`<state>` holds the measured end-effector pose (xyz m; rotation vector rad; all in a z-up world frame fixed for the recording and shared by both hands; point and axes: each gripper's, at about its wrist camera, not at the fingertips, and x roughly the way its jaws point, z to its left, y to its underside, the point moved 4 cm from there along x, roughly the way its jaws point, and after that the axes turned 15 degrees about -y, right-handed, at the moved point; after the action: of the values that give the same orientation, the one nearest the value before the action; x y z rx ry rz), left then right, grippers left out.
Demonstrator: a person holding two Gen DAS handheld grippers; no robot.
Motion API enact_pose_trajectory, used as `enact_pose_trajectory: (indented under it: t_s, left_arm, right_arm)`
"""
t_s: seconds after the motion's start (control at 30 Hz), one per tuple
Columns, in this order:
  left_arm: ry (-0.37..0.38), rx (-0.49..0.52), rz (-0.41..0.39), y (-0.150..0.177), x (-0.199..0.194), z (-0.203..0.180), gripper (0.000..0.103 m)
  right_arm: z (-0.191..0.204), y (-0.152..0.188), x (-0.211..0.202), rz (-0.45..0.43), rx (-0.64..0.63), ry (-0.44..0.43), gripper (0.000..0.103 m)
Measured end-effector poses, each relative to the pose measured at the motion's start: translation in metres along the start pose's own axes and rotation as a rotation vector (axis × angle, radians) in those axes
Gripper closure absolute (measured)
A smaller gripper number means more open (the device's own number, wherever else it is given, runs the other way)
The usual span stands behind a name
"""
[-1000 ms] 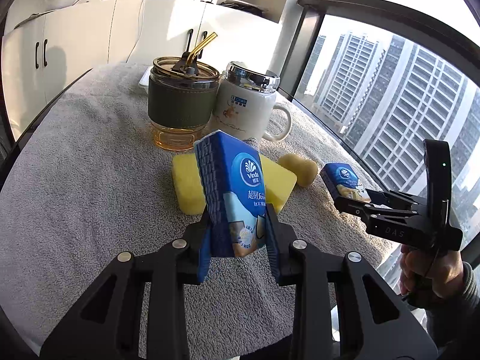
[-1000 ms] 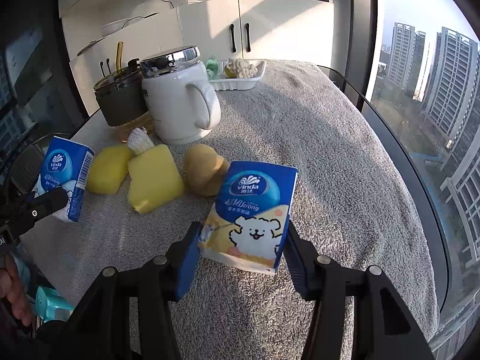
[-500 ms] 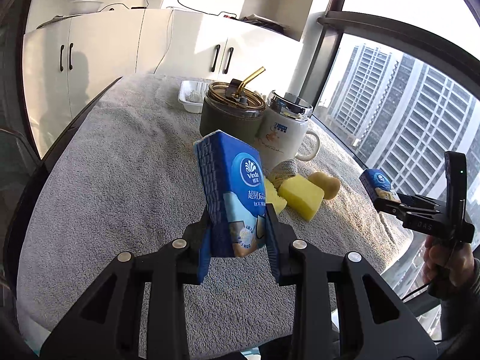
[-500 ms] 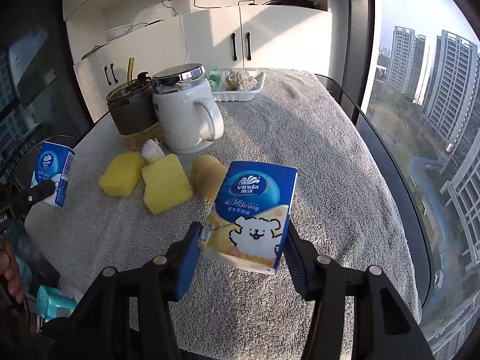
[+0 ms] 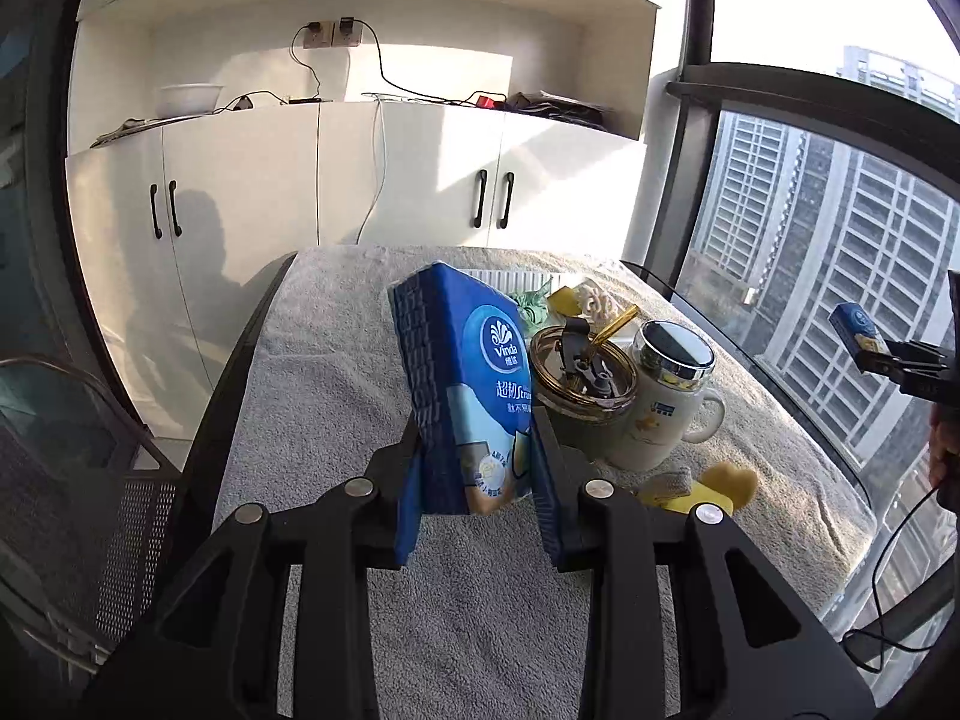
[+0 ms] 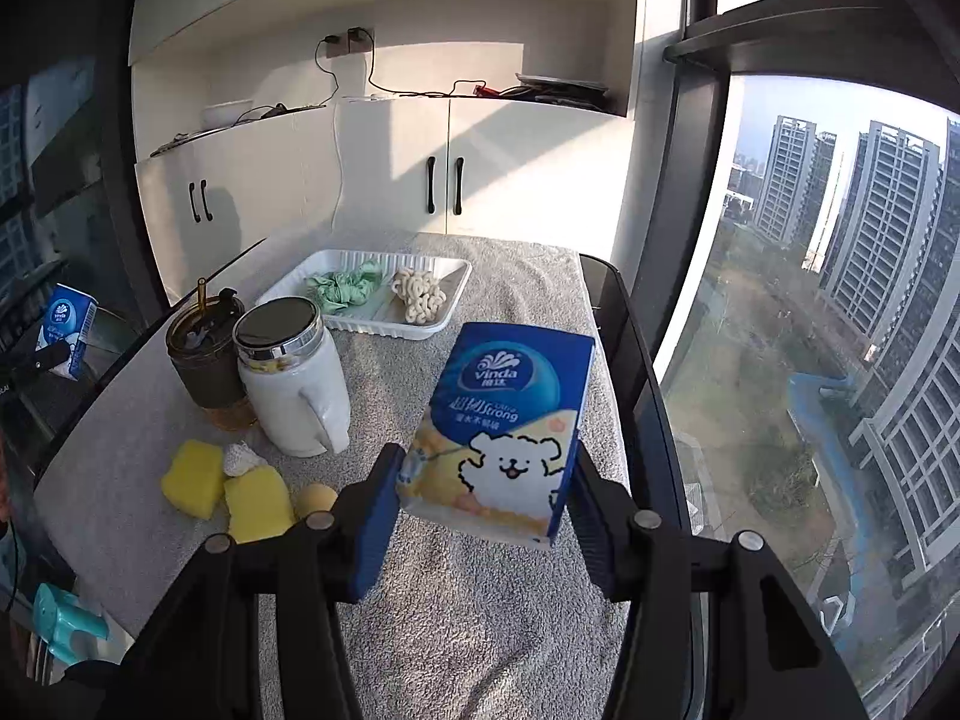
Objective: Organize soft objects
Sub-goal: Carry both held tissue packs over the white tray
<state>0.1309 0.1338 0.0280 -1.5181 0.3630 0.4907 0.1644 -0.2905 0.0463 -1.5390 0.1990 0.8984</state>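
My left gripper [image 5: 477,480] is shut on a blue Vinda tissue pack [image 5: 465,384], held upright high above the grey towel-covered table [image 5: 336,372]. My right gripper [image 6: 480,498] is shut on a second blue Vinda tissue pack [image 6: 504,426] with a white dog print, also raised above the table. Each gripper with its pack shows small in the other view: the right one [image 5: 864,339] and the left one [image 6: 63,330]. Two yellow sponges [image 6: 240,492], a small grey-white soft piece [image 6: 240,459] and a tan soft lump [image 6: 315,498] lie on the towel near the front.
A white tray [image 6: 456,285] at the table's far end holds a green cloth [image 6: 348,288] and a cream knotted soft item [image 6: 420,294]. A glass cup with a dark sleeve and gold straw [image 6: 204,360] and a white lidded mug [image 6: 294,378] stand mid-table. White cabinets behind, window to the right.
Both grippers have risen and pulled back from the table with their tissue packs still held. The cups, sponges and tray now sit lower and farther off in both views.
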Motion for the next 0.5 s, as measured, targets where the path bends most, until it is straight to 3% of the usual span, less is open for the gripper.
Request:
enact_pose_trajectory:
  t_s: [0.27,0.5]
  left_arm:
    - [-0.008,0.09,-0.032,-0.071,0.043,-0.001,0.075]
    - [0.004,0.175,-0.017,-0.13,0.094,-0.021,0.075]
  right_arm:
    - [-0.031,-0.08,0.014,-0.026,-0.082,0.017,0.047]
    - [-0.029,-0.164,0.051,-0.029,-0.185,0.003,0.047]
